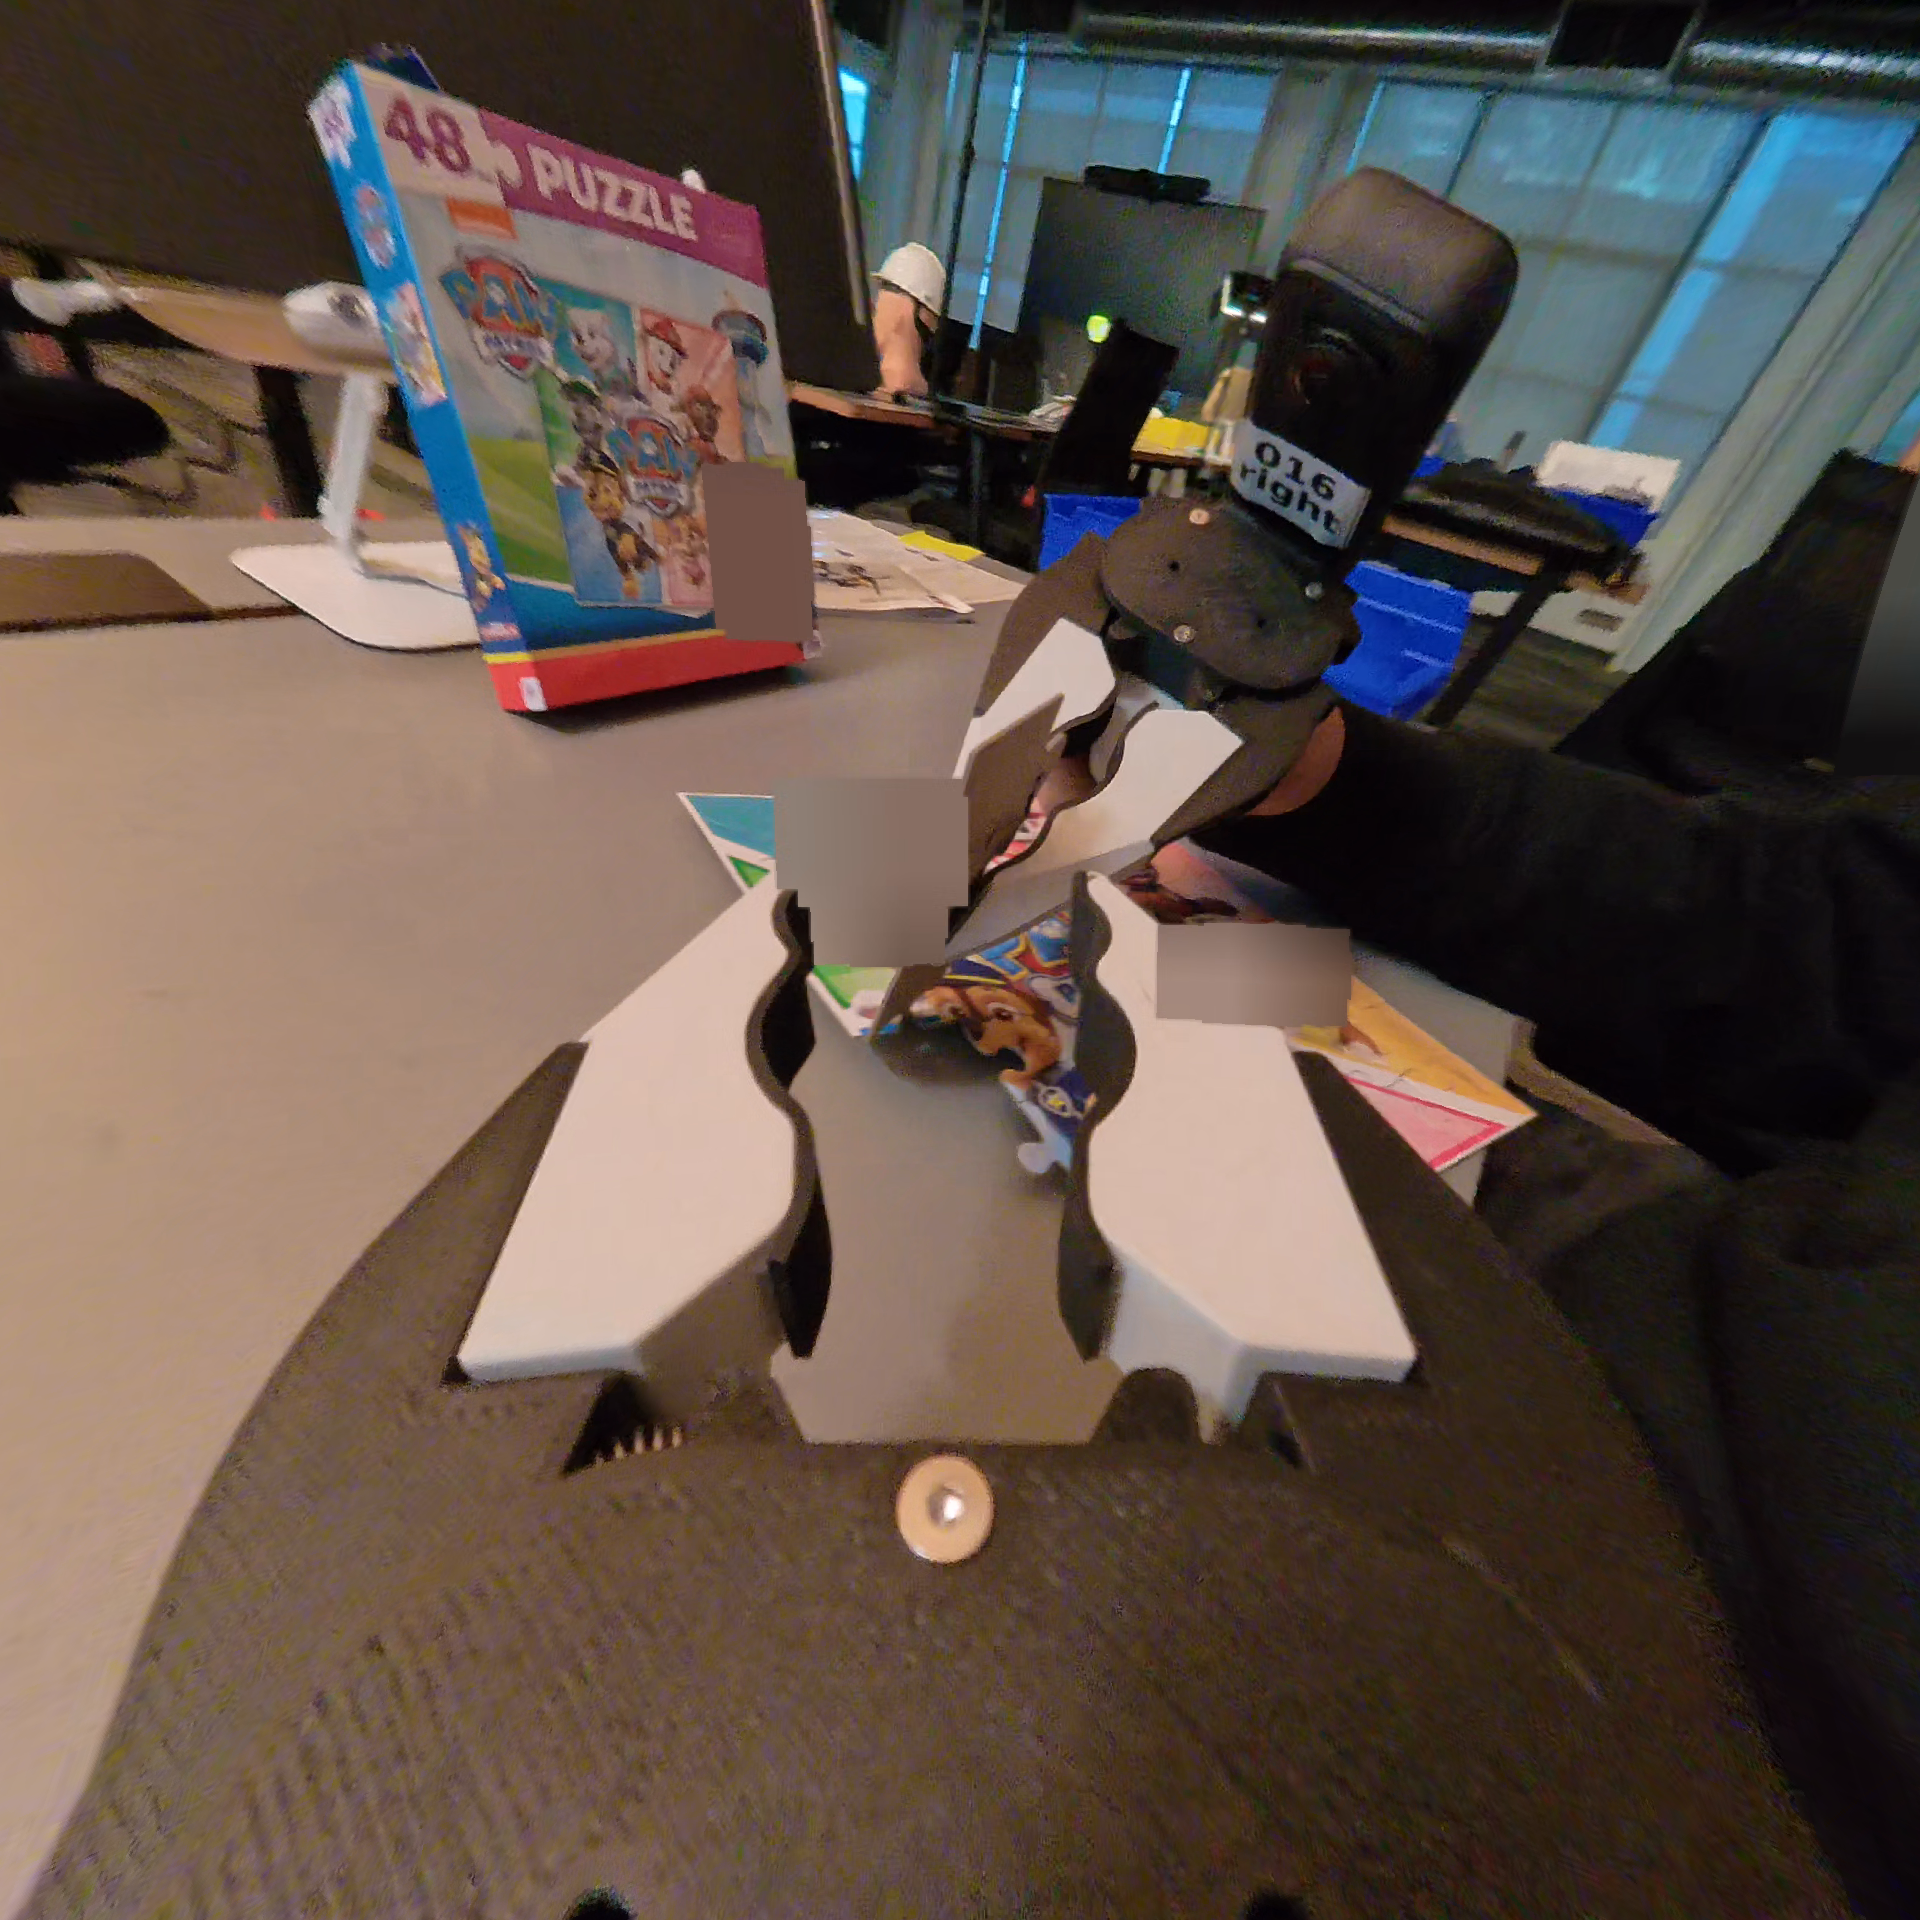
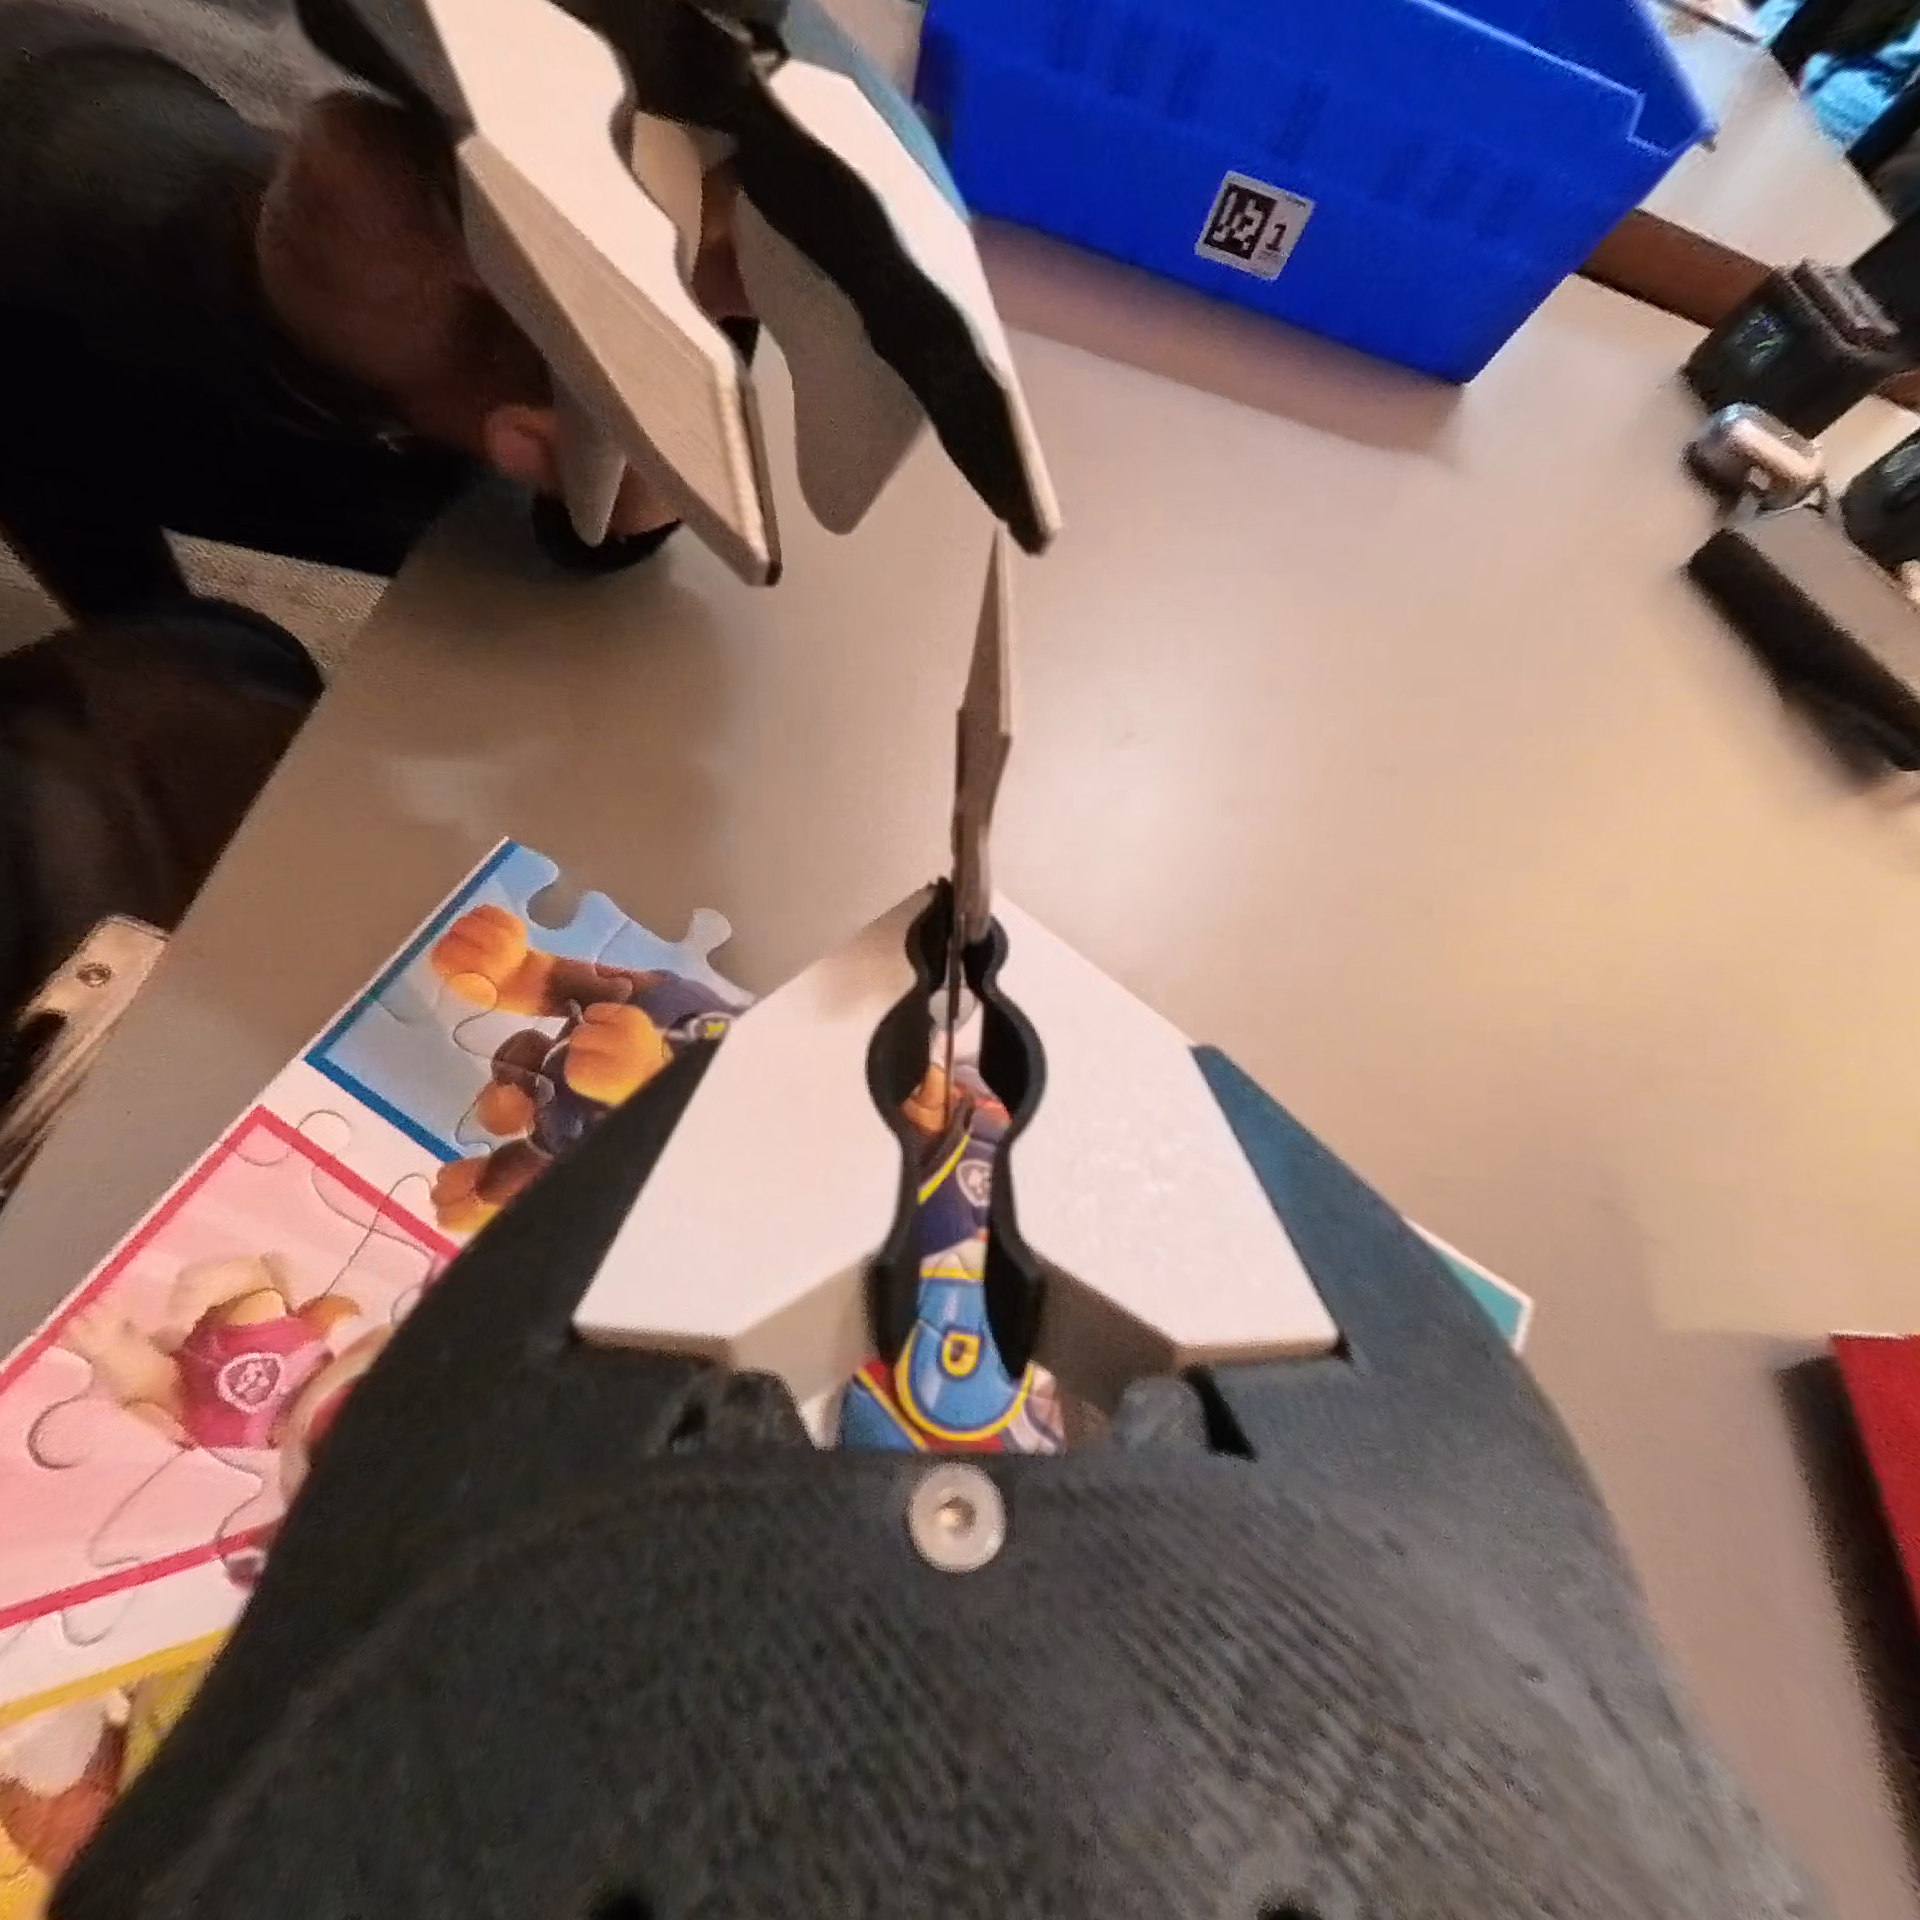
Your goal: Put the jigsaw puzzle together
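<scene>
Right wrist view: right gripper (image 2: 961, 935) pinches puzzle piece (image 2: 987, 717); left gripper (image 1: 935, 935) open; printed puzzle box (image 1: 582, 416), seemingly upright.

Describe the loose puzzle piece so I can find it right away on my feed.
Start at the grey table with the partly built puzzle lying flat near its edge. Just above it, the right hand-held gripper pinches one puzzle piece at its fingertips. Unlike the joined pieces lying flat, it stands on edge in the air.
</scene>
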Demonstrator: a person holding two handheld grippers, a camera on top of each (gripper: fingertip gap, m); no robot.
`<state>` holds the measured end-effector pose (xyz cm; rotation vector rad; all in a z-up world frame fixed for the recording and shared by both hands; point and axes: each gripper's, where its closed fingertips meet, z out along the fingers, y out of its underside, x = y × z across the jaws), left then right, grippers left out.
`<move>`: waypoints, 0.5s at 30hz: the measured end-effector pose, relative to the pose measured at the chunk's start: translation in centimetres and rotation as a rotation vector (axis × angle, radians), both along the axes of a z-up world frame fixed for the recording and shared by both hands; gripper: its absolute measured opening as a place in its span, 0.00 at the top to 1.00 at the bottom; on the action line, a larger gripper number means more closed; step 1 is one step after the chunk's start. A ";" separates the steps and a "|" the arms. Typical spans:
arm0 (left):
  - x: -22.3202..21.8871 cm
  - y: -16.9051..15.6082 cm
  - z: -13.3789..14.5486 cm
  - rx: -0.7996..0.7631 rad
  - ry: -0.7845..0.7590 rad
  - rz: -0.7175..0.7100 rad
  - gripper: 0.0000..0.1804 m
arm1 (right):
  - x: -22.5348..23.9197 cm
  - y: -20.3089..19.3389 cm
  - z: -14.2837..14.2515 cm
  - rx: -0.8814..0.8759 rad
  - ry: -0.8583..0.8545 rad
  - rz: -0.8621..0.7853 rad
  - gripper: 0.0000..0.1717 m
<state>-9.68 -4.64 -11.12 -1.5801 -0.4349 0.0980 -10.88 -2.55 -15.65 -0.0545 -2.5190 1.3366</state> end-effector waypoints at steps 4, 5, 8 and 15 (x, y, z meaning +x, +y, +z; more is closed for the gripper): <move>0.3 0.7 -0.3 0.011 -0.072 -0.033 0.71 | 0.7 -0.2 0.6 -0.051 0.015 0.009 1.00; 0.3 0.9 -0.6 0.002 -0.101 -0.038 0.70 | 0.8 -0.3 1.0 -0.083 0.004 0.011 1.00; 0.0 1.4 -1.8 -0.056 -0.163 0.004 0.77 | 0.8 -0.6 1.9 -0.184 -0.089 0.006 1.00; 0.0 1.5 -3.6 -0.181 -0.206 0.043 0.79 | 0.9 -0.8 2.8 -0.317 -0.301 -0.041 1.00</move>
